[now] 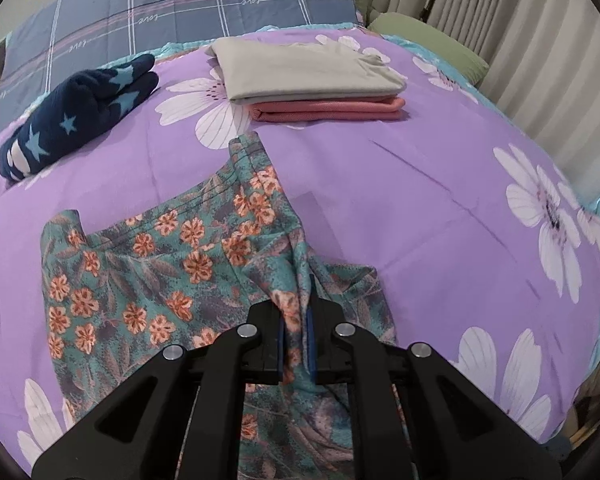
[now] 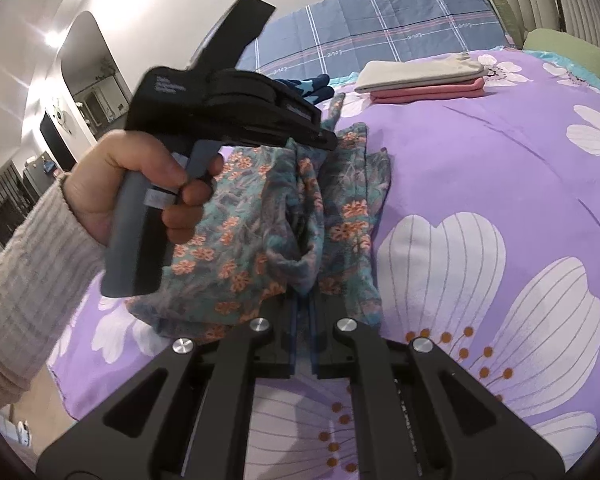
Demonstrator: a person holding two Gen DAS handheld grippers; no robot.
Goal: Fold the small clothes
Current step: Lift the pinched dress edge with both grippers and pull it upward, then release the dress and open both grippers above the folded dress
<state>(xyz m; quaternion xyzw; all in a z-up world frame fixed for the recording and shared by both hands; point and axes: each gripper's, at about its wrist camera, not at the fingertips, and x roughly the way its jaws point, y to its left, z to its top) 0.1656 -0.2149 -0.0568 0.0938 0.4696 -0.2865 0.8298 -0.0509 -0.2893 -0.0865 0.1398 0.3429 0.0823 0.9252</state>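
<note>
Left tool [image 1: 296,344] clamped on a bunched fold of the floral garment [image 1: 148,264], centre-bottom of the left wrist view; rest of the cloth spreads to lower left over the purple flowered bedspread [image 1: 440,208]. Right tool [image 2: 303,340] also pinched on the garment's near edge, bottom centre of the right wrist view, w/ cloth hanging betw. both tools. Person's left hand [image 2: 140,184], knit sleeve, grips the left tool's handle at mid left. Upper centre: folded grey cloth [image 1: 308,72] stacked on folded pink cloth [image 1: 328,110]. Upper left: navy star-print item [image 1: 80,116], near a blue plaid pillow [image 1: 204,0].
</note>
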